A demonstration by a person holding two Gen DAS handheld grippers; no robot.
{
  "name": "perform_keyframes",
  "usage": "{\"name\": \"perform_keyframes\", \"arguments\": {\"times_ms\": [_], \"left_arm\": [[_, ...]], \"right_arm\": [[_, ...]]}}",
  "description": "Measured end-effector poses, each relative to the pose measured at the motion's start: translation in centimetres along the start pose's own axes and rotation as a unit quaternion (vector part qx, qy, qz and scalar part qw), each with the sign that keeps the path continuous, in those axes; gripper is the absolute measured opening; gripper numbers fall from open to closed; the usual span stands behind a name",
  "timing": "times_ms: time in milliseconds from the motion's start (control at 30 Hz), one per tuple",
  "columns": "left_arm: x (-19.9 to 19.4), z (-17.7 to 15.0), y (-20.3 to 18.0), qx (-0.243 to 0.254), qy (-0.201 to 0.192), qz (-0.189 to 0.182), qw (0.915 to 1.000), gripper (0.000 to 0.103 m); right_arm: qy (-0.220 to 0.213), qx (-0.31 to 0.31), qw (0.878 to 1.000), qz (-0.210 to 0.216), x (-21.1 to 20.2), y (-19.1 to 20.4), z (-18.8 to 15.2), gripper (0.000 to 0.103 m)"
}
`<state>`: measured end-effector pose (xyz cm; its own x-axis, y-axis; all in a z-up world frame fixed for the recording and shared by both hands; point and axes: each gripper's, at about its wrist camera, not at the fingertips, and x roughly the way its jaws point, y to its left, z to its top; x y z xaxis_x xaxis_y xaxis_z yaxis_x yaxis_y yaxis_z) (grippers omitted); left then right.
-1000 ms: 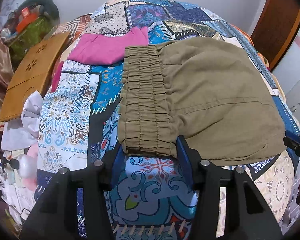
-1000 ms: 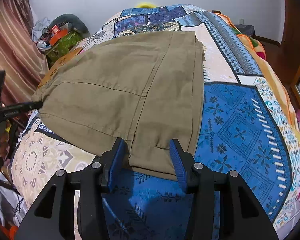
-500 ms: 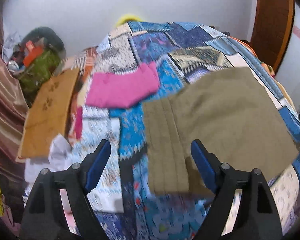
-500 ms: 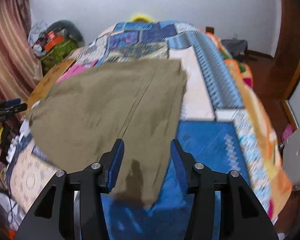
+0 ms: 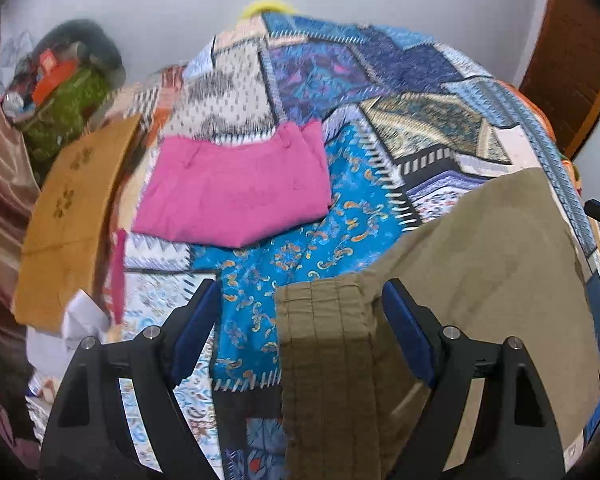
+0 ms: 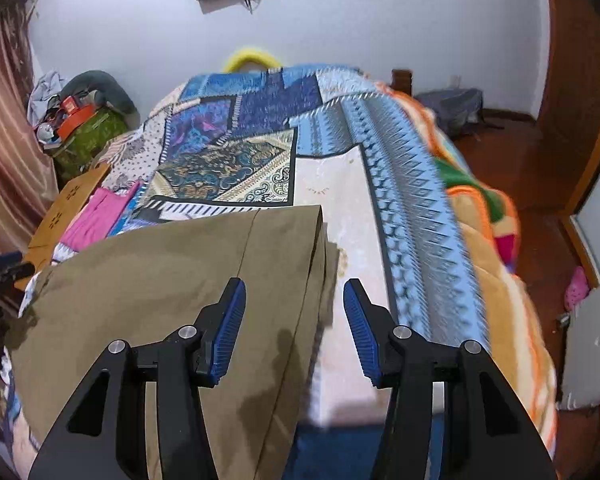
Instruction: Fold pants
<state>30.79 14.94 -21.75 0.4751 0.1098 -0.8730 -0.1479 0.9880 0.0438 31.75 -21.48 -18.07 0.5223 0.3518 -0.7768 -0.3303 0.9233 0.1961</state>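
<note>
Folded olive-green pants lie flat on the patterned bedspread; their elastic waistband is at the left end. My left gripper is open and empty, raised over the waistband end. In the right wrist view the pants lie on the left side of the bed. My right gripper is open and empty, raised over the pants' right edge.
Folded pink pants lie further back on the bed. A brown cardboard sheet leans at the bed's left edge. A cluttered pile sits in the back left corner. An orange blanket hangs off the bed's right side.
Both grippers have opened, let go of the olive pants' near edge and lifted up and forward over them. The pants now lie folded on the bed.
</note>
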Motion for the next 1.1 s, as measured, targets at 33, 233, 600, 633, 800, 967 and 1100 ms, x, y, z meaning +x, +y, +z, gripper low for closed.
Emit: {"name": "perform_keyframes", "arguments": {"times_ms": [33,233,600,633,800,967,1100], "left_arm": [[0.8,0.0,0.2,-0.008,0.01,-0.007,0.9999,0.083],[3.0,-0.5,0.3,-0.027,0.023,-0.033,0.9988,0.083],[3.7,-1.0,1.7,-0.075,0.001,0.001,0.9972,0.089],[3.6,-1.0,1.6,-0.072,-0.001,0.008,0.9973,0.089],[2.2,-0.8,-0.4,-0.013,-0.024,0.069,0.9972,0.089],[-1.7,-0.7,-1.7,0.028,-0.054,0.047,0.9971,0.088],[-4.1,-0.4,-3.3,0.042,-0.071,0.006,0.9966,0.088]], "right_arm": [[0.007,0.001,1.0,0.003,0.8,-0.2,0.3,0.05],[0.042,0.009,0.999,0.021,6.3,-0.9,2.1,0.05],[0.036,-0.067,0.995,-0.066,9.7,-0.1,1.5,0.003],[0.041,-0.077,0.993,-0.075,9.9,-0.2,1.3,0.0],[0.072,-0.1,0.987,-0.102,10.1,0.3,1.9,0.0],[0.064,-0.136,0.985,-0.085,6.2,2.3,2.6,0.012],[0.017,-0.147,0.987,-0.068,1.7,5.0,2.6,0.057]]}}
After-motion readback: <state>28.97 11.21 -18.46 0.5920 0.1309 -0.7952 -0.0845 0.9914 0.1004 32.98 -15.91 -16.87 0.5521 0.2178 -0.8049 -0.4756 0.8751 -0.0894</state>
